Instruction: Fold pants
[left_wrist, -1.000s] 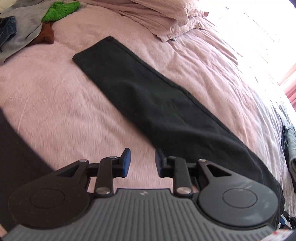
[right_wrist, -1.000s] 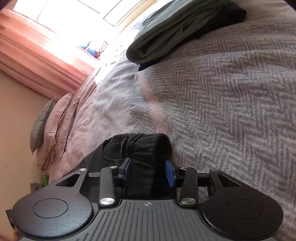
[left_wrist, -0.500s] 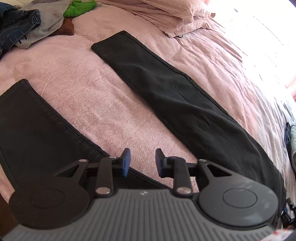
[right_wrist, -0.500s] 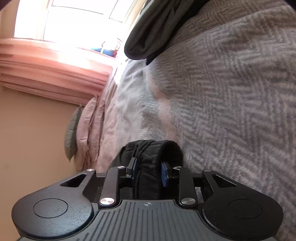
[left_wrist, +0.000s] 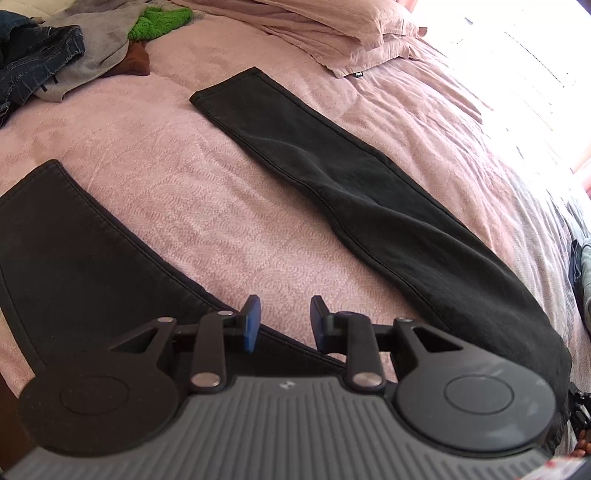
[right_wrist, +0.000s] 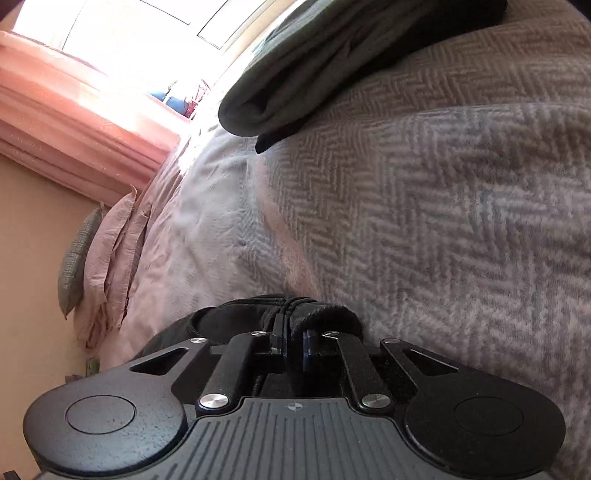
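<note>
right gripper (right_wrist: 294, 345) on pants (right_wrist: 317, 314)

The pants (left_wrist: 369, 206) are matt black cloth, soft, with stitched seams. The bedspread (left_wrist: 221, 206) is pink cloth with a fine quilted texture. The blanket (right_wrist: 443, 229) is coarse grey herringbone weave. The left gripper (left_wrist: 282, 319) is matt black plastic with shiny metal pins; its fingers (left_wrist: 252, 321) carry smooth blue pads.

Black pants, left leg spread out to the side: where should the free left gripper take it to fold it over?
Grip the left leg by its hem end, coming from above: it lies flat, edge exposed. The left gripper is open and empty.
</note>
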